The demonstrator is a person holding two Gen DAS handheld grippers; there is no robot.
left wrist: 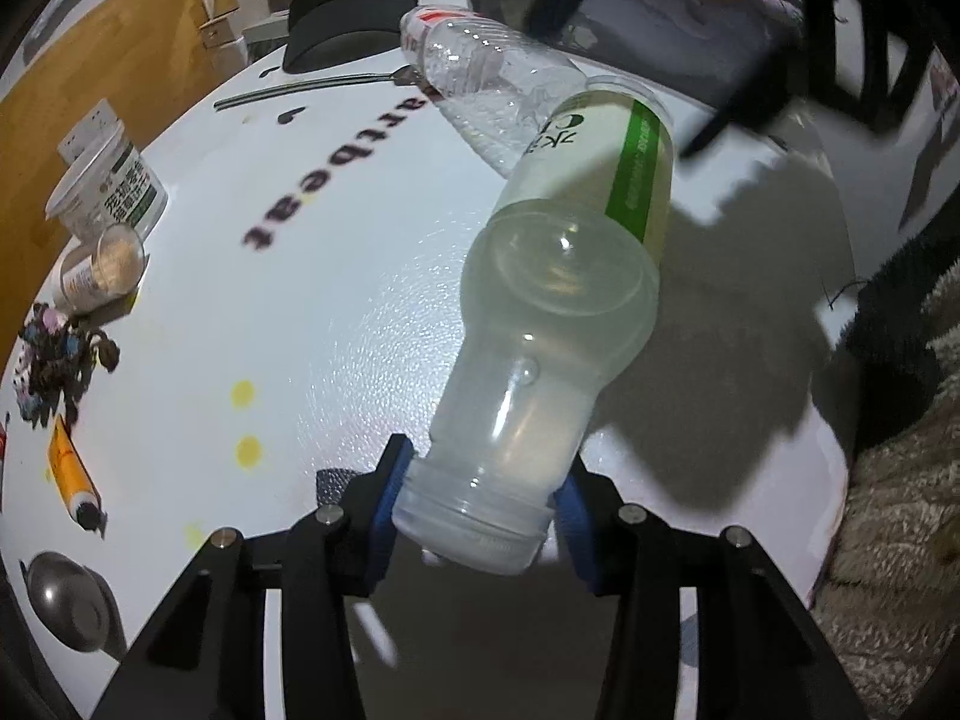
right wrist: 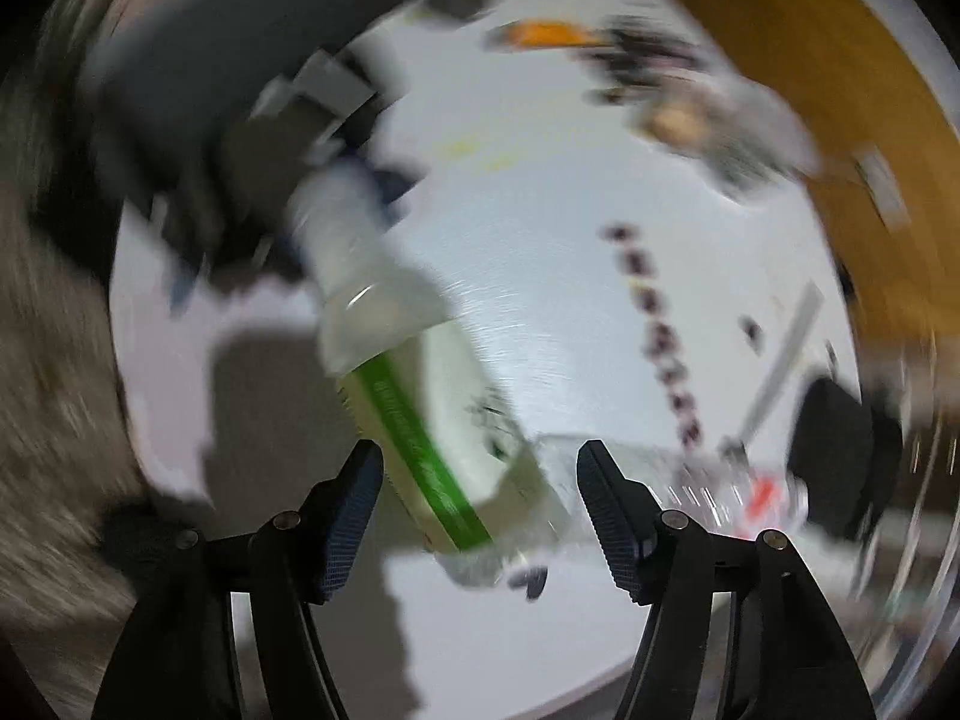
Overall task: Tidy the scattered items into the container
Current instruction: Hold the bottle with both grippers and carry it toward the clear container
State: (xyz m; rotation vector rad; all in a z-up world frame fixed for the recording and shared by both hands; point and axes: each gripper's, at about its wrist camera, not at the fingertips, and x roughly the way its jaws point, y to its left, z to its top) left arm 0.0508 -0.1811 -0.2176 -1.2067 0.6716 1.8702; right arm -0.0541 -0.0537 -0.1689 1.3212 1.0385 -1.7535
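Observation:
A cloudy plastic bottle with a green label stripe (left wrist: 558,312) points away from me over the white table (left wrist: 336,300). My left gripper (left wrist: 483,483) is shut on the bottle's neck, a blue pad pressing each side. The bottle's far end touches a clear, crumpled water bottle with a red label (left wrist: 480,60). The right wrist view is badly blurred. There my right gripper (right wrist: 480,456) is open, and the base of the green-striped bottle (right wrist: 414,396) lies between its fingers with gaps on both sides. The clear bottle (right wrist: 690,480) lies just to the right.
A black case (left wrist: 348,30) and a long utensil (left wrist: 312,87) lie at the back. At the left are a white tub (left wrist: 108,186), a small jar (left wrist: 102,270), a pile of trinkets (left wrist: 54,360), an orange tube (left wrist: 72,474) and a metal bowl (left wrist: 72,600). A fuzzy blanket (left wrist: 900,480) borders the right edge.

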